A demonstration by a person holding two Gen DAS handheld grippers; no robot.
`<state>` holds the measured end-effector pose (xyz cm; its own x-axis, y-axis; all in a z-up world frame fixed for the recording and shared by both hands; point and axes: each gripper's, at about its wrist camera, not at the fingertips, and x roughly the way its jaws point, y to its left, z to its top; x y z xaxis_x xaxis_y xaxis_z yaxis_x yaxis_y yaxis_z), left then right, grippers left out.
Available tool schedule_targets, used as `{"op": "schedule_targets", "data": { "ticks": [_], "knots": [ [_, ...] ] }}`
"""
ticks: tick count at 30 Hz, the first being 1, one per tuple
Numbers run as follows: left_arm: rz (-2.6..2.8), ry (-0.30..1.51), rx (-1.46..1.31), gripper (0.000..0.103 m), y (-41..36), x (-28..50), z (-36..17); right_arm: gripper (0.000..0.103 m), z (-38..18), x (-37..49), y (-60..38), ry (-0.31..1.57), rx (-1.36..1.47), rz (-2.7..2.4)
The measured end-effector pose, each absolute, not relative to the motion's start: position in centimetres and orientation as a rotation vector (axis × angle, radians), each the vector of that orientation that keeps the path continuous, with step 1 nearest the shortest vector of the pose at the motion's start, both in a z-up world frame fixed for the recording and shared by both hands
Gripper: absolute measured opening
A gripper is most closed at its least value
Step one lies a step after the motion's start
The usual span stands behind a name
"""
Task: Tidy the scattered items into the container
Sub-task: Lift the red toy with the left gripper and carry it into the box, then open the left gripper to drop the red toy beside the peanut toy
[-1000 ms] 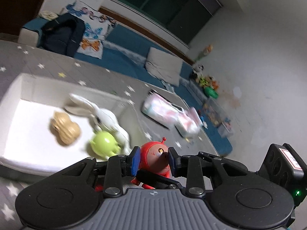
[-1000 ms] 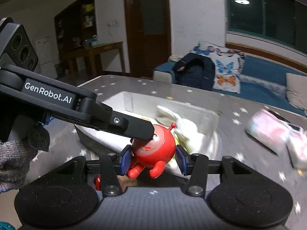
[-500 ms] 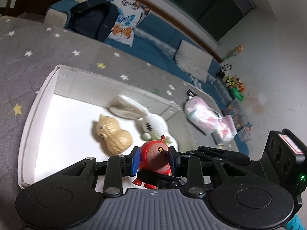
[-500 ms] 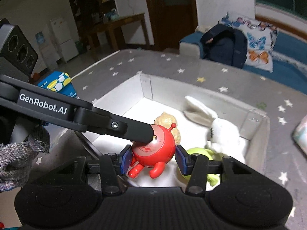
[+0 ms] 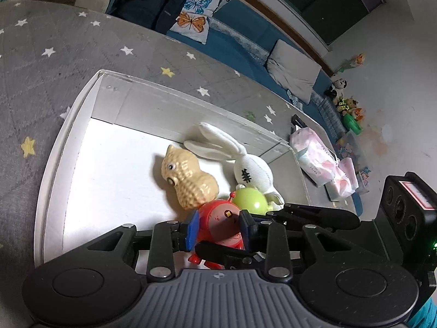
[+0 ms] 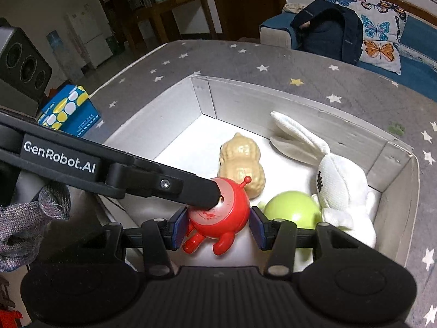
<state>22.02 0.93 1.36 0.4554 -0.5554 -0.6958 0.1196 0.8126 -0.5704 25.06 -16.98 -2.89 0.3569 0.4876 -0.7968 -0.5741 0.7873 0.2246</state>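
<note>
Two tongs, left (image 5: 218,226) and right (image 6: 218,228), one red toy (image 6: 220,210), three toys in one box (image 6: 297,97).

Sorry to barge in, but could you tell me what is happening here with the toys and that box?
A person with a hand-held gripper in each hand is tidying toys into a white box. Both the left hand-held gripper and the right hand-held gripper are shut on one red round toy figure, held just over the box floor. Already inside lie a tan peanut toy, a white plush rabbit and a green ball-shaped toy.
</note>
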Motion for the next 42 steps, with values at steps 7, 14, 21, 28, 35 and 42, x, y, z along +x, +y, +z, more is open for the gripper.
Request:
{"op": "schedule_targets", "data": {
  "ticks": [7, 14, 21, 28, 35, 42],
  "knots": [
    [-0.428, 1.027, -0.497, 0.034, 1.1, 22.4, 0.4, 0.049, -3.5, 25.5, -16.0, 1.006, -0.154, 0.678],
    [-0.421, 1.017, -0.505, 0.034, 1.4, 22.4, 0.1, 0.049, -3.6, 25.9, -15.6, 1.006, -0.184, 0.681],
    [-0.412, 0.985, -0.495, 0.034, 1.8, 21.9, 0.6, 0.049, -3.6, 25.7, -16.0, 0.99, -0.177, 0.674],
    [-0.408, 0.963, -0.506, 0.034, 2.2, 21.2, 1.2, 0.051, -2.9, 24.9, -16.4, 0.958, -0.173, 0.663],
    [-0.408, 0.925, -0.497, 0.034, 2.1, 20.0, 2.3, 0.062, -1.7, 23.2, -16.7, 0.886, -0.195, 0.658],
    [-0.408, 0.853, -0.446, 0.034, 1.7, 17.5, 4.5, 0.079, 0.0, 20.8, -17.6, 0.79, -0.184, 0.634]
  ]
}}
